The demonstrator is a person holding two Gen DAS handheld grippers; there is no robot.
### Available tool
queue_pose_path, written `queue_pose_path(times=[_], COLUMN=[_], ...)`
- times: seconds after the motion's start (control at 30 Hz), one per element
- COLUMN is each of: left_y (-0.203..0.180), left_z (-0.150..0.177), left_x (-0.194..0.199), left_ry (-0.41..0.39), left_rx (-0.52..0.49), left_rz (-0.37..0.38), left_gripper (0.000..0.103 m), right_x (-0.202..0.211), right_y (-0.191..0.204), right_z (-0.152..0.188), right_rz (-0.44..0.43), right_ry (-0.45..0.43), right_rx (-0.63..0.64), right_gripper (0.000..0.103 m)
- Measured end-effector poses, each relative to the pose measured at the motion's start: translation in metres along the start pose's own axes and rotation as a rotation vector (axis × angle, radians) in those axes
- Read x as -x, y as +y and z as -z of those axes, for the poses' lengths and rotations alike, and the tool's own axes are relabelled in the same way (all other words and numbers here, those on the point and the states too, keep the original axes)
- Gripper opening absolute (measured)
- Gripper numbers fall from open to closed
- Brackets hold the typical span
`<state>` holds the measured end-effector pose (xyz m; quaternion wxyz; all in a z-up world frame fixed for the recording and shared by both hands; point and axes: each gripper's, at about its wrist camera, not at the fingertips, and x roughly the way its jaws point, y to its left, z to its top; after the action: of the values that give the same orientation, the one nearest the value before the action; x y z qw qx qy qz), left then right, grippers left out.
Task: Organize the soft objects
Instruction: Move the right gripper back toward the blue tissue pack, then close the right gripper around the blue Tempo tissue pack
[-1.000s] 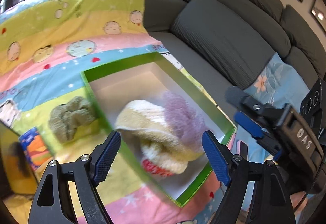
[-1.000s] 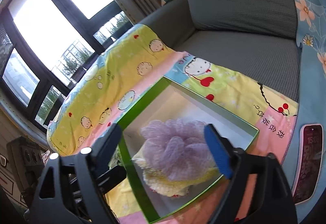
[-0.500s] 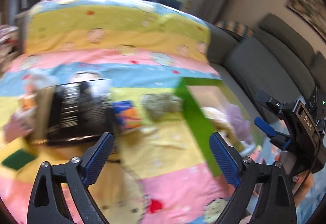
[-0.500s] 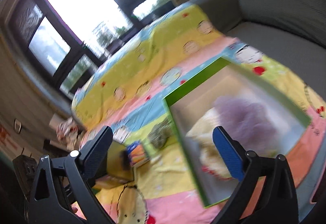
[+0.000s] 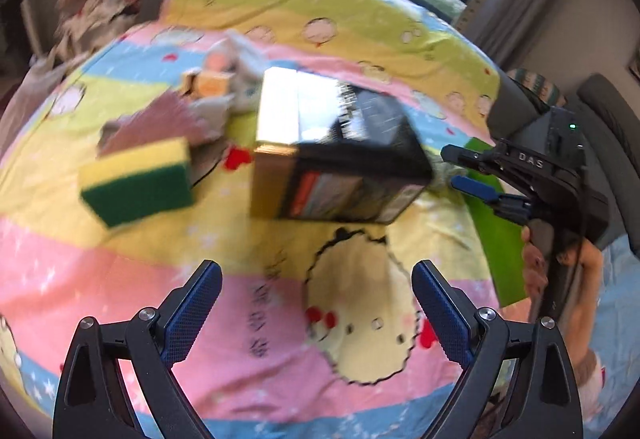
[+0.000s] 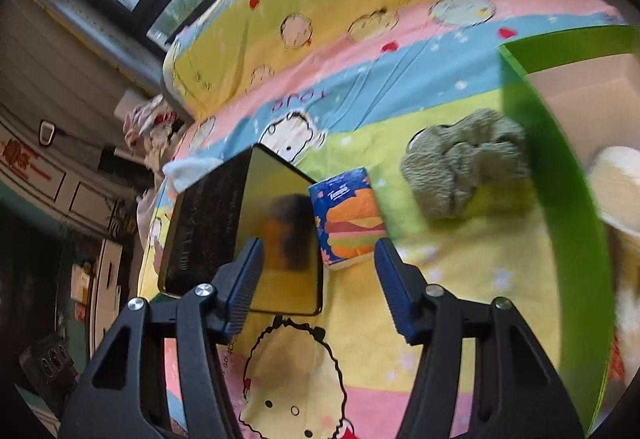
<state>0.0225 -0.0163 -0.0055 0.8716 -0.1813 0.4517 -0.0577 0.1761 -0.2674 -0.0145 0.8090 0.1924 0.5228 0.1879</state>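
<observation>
The left gripper (image 5: 316, 303), fingers wide apart and empty, hovers over a cartoon-print sheet (image 5: 120, 303). Beyond it a yellow-and-green sponge (image 5: 138, 181) lies flat, long axis running left-right, left of a black-and-gold box (image 5: 336, 167). The right gripper (image 6: 318, 279), its jaws closing on nothing, points toward a tissue pack (image 6: 348, 215), upright-tilted beside the box; farther right, a green cloth (image 6: 464, 167) lies crumpled against the green bin (image 6: 560, 199).
</observation>
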Motion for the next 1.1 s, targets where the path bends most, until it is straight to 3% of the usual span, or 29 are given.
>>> queue_pose_path(times=[0.13, 0.27, 0.43, 0.53, 0.57, 0.7, 0.83, 1.1], left_y=[0.015, 0.023, 0.024, 0.026, 0.026, 0.028, 0.030, 0.029], left_z=[0.003, 0.001, -0.001, -0.002, -0.002, -0.001, 0.001, 0.009], left_x=[0.001, 0.000, -0.004, -0.006, -0.007, -0.005, -0.001, 0.004], left_ry=[0.012, 0.010, 0.018, 0.026, 0.027, 0.026, 0.020, 0.000], left_rx=[0.025, 0.049, 0.041, 0.047, 0.050, 0.055, 0.058, 0.034], left_rz=[-0.013, -0.010, -0.012, -0.009, -0.008, -0.006, -0.010, -0.050], left_gripper=[0.096, 0.096, 0.096, 0.096, 0.096, 0.096, 0.096, 0.096], right_x=[-0.028, -0.044, -0.059, -0.059, -0.059, -0.059, -0.039, 0.035], right_y=[-0.006, -0.008, -0.014, -0.014, -0.013, -0.011, -0.016, 0.022], right_z=[-0.004, -0.005, -0.008, -0.010, -0.010, -0.009, -0.001, 0.061], right_rz=[0.055, 0.093, 0.109, 0.127, 0.134, 0.150, 0.183, 0.255], right_ry=[0.071, 0.096, 0.136, 0.112, 0.111, 0.092, 0.067, -0.020], right_rx=[0.038, 0.078, 0.078, 0.082, 0.096, 0.107, 0.056, 0.158], right_gripper=[0.059, 0.073, 0.073, 0.067, 0.055, 0.051, 0.050, 0.051])
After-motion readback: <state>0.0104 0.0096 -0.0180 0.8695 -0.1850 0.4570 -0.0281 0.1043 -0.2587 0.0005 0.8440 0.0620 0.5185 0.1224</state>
